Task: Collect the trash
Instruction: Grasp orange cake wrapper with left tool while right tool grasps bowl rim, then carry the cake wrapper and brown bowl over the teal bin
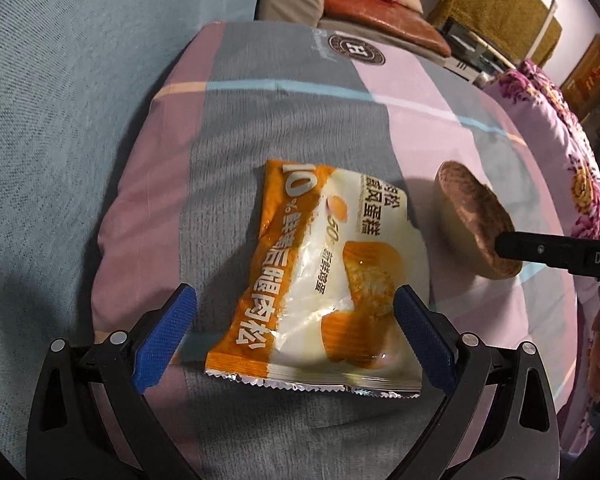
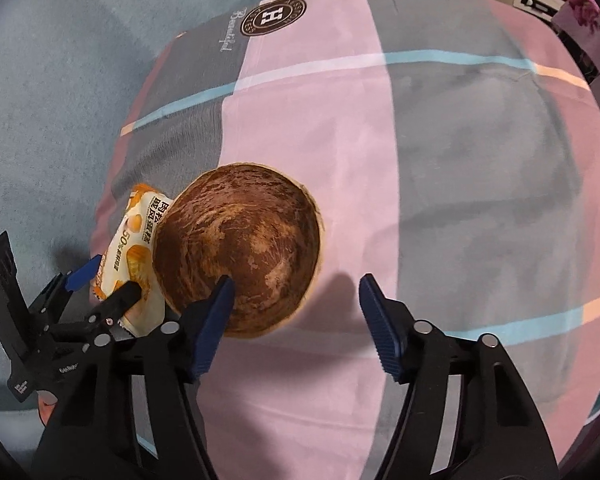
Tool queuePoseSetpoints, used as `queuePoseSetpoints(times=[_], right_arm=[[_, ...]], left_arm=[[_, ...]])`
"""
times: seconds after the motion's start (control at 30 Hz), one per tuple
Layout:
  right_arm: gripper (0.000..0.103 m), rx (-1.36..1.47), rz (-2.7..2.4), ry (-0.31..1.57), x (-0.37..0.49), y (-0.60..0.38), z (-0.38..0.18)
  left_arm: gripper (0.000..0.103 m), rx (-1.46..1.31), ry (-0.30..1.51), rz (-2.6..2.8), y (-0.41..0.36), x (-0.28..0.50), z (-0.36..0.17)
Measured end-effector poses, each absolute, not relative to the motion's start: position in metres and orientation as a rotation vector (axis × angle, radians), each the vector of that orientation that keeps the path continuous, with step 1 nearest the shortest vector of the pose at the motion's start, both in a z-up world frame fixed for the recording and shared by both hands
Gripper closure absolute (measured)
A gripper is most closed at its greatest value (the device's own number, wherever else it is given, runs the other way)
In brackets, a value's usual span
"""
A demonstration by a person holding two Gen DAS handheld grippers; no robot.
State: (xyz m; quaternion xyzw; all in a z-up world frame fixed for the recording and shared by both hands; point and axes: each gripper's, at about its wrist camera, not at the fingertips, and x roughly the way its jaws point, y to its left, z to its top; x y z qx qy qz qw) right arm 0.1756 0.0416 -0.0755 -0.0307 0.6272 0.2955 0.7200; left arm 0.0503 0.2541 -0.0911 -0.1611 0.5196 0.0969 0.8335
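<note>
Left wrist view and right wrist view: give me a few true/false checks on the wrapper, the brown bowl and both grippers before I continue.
1. The orange-and-white snack wrapper lies on the striped pillow between the open fingers of the left gripper. True.
2. The left gripper is clamped shut on the wrapper. False: its jaws are spread, one on each side of the wrapper.
3. The brown bowl lies beside the wrapper on the pillow. True.
4. The right gripper is open, with its left finger at the bowl's near edge. True.
5. The bowl sits between both right fingers. False: only one finger overlaps it; the other is over bare pillow.
</note>
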Motion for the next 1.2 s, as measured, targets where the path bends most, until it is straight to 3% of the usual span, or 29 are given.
queuePoseSetpoints(times=[0.17,0.23,0.3,0.33,0.47,0.73,1.2], right_arm=[[0.06,-0.089,0.659,1.359,0.174,0.049,-0.082],[0.082,-0.092,0.663,1.347,0.174,0.053,-0.084],[0.089,-0.086,0.668,1.347,0.175,0.054,-0.086],[0.091,-0.091,0.672,1.339,0.174,0.054,-0.086],[0.093,-0.089,0.68,1.33,0.175,0.055,-0.086],[0.097,-0.093,0.651,1.258,0.173,0.037,-0.068],[0.097,-0.043,0.597,1.165,0.167,-0.017,-0.031]], left_arm=[[0.004,-0.311,1.098,0.201,0.25,0.051,-0.096],[0.004,-0.315,1.085,0.191,0.251,0.051,-0.096],[0.01,-0.35,1.051,0.164,0.252,0.048,-0.094],[0.018,-0.352,1.043,0.16,0.252,0.048,-0.093],[0.057,-0.331,1.031,0.154,0.246,0.046,-0.089],[0.067,-0.35,1.002,0.166,0.237,0.044,-0.081],[0.07,-0.317,0.966,0.133,0.204,0.053,-0.057]])
